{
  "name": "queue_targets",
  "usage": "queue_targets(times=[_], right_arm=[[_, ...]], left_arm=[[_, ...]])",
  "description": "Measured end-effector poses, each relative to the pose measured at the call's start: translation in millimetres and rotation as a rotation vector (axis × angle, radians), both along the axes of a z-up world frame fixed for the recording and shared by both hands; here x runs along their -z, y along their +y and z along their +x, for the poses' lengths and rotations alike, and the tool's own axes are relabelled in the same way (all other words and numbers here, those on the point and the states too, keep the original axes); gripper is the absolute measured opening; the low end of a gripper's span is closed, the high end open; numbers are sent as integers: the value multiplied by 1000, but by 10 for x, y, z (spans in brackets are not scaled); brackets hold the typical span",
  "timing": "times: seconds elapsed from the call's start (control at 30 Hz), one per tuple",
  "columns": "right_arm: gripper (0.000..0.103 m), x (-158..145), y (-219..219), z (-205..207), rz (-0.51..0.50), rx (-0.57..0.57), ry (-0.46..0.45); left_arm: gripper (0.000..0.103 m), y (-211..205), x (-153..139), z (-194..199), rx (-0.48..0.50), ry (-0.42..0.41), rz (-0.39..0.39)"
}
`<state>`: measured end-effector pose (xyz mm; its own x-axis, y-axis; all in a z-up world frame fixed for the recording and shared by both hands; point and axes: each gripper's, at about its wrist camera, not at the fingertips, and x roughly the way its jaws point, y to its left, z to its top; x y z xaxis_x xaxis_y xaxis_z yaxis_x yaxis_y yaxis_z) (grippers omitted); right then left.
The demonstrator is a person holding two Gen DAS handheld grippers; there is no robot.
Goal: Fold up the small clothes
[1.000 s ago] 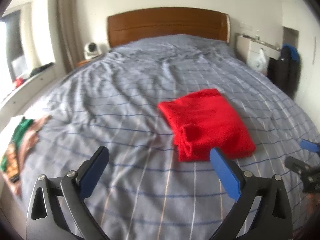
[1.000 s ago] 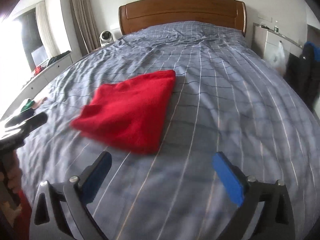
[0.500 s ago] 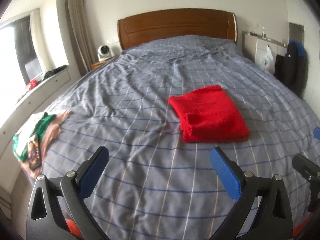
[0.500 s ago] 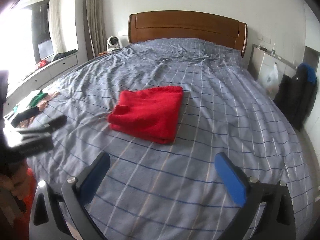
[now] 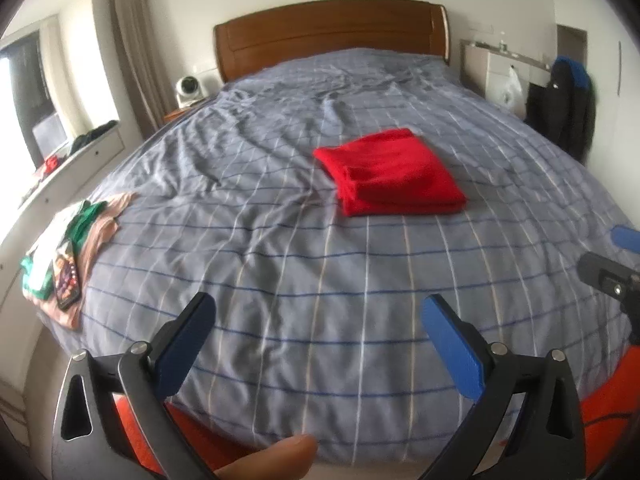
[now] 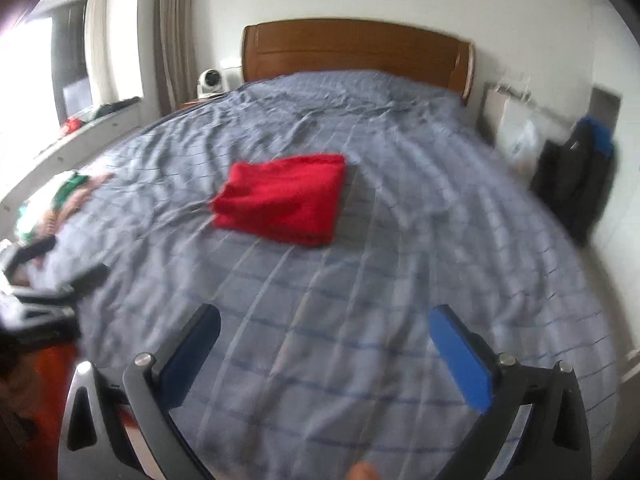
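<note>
Red cloth (image 5: 390, 174) lies folded mid-bed (image 5: 280, 240), well apart from both grippers. Left gripper (image 5: 316, 344) and right gripper (image 6: 324, 356) hang over the bed's near end, jaws spread wide, empty. Clothes pile (image 5: 68, 240) at the left edge

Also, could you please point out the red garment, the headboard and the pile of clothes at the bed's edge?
Red garment (image 5: 394, 178), left wrist view: middle of its top layer.
Headboard (image 5: 332, 34), left wrist view: centre of the wooden panel.
Pile of clothes (image 5: 86, 222), left wrist view: its green piece.
</note>
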<state>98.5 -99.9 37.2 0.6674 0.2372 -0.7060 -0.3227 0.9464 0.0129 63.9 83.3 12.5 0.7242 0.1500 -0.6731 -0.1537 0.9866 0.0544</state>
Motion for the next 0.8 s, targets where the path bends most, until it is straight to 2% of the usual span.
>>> queue_targets(times=[0.07, 0.17, 0.3, 0.43, 0.6, 0.7, 0.8], right_arm=[[103, 0, -7, 17, 18, 25, 64], [103, -112, 60, -49, -12, 27, 42], [103, -263, 164, -216, -42, -49, 45], [103, -321, 141, -389, -117, -116, 61], [103, -494, 36, -512, -95, -69, 20], [103, -529, 51, -605, -58, -26, -8], [103, -413, 90, -627, -43, -18, 17]], left_arm=[[103, -35, -58, -13, -6, 18, 20], [103, -45, -153, -29, -27, 53, 38], [103, -22, -239, -165, 21, 75, 21], [103, -29, -270, -304, 52, 73, 13], [103, -69, -343, -402, 17, 30, -73], [103, -165, -328, -408, 36, 36, -27], [103, -201, -340, -399, 29, 38, 11]])
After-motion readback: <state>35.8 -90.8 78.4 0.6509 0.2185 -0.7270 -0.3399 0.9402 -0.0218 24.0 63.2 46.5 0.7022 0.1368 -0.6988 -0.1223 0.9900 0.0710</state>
